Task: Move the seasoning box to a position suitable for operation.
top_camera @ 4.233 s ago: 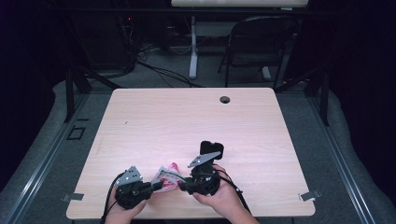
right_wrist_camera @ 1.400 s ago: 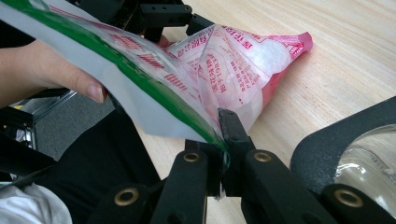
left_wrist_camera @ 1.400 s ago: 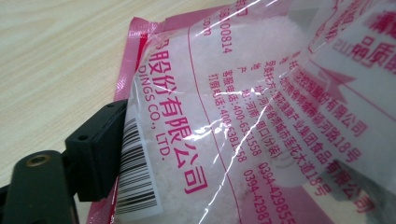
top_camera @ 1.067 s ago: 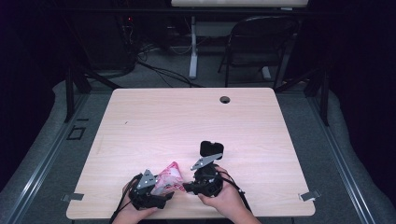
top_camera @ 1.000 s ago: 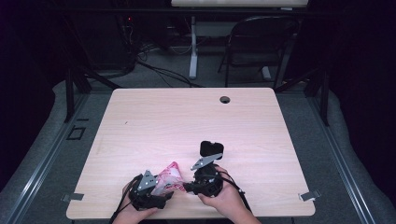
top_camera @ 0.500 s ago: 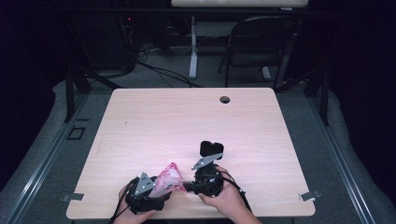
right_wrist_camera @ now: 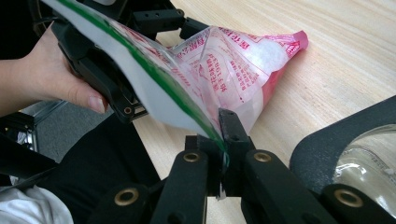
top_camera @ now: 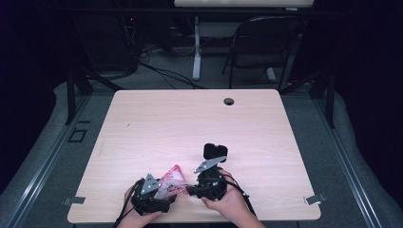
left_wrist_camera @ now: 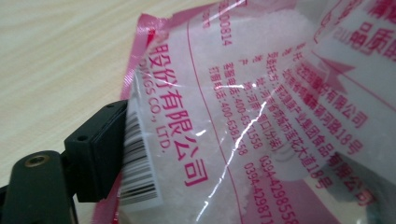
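Pale wood table [top_camera: 157, 123], dark room behind it with a folding chair [top_camera: 259, 45] — all the work sits at the near edge. A pink-printed plastic bag of white granules [top_camera: 172, 183] is stretched between the two tools, lifted off the wood. The right gripper [right_wrist_camera: 223, 140] has its jaws pinched tight on one edge of the bag, so the pouch runs away from it toward the left gripper [top_camera: 151, 198]. In the left gripper view one black jaw presses the barcode corner of the bag [left_wrist_camera: 243, 121]; its other jaw is hidden, so whether it is clamped I cannot tell. The bag's long axis lies between the grippers — any pull apart would act along that line.
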Available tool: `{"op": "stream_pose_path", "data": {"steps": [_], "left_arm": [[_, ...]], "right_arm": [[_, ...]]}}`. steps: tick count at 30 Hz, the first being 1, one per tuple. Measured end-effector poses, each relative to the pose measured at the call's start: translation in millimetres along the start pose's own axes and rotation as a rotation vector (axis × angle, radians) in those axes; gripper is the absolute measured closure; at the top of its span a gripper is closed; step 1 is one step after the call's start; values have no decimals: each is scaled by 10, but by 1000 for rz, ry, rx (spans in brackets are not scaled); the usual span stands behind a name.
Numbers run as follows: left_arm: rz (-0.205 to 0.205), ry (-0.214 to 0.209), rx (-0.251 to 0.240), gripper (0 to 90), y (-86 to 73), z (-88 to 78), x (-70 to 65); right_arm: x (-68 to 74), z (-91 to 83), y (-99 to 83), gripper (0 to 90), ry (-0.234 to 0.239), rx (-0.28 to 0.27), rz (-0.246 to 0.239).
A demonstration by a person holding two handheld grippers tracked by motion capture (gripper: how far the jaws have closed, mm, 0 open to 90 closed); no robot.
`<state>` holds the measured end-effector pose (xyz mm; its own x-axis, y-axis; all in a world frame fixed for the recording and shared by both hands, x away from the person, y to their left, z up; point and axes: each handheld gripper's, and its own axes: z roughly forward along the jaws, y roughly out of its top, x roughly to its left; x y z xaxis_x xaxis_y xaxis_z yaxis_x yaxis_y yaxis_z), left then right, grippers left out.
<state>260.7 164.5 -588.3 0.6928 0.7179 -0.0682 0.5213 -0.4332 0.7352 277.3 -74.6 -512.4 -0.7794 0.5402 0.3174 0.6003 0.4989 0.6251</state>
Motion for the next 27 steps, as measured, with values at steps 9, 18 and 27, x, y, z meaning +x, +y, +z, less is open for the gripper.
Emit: {"op": "stream_pose_path", "data": {"steps": [9,18,27], "left_arm": [[7,-13,18,153,6,13,7],[12,31,7,256,0,5,14],[39,49,14,307,-2,2,-8]], "right_arm": [[4,-1,3,895,1,4,-5],[11,6,2,895,6,-2,-1],[7,1,4,895,6,-2,-1]]}}
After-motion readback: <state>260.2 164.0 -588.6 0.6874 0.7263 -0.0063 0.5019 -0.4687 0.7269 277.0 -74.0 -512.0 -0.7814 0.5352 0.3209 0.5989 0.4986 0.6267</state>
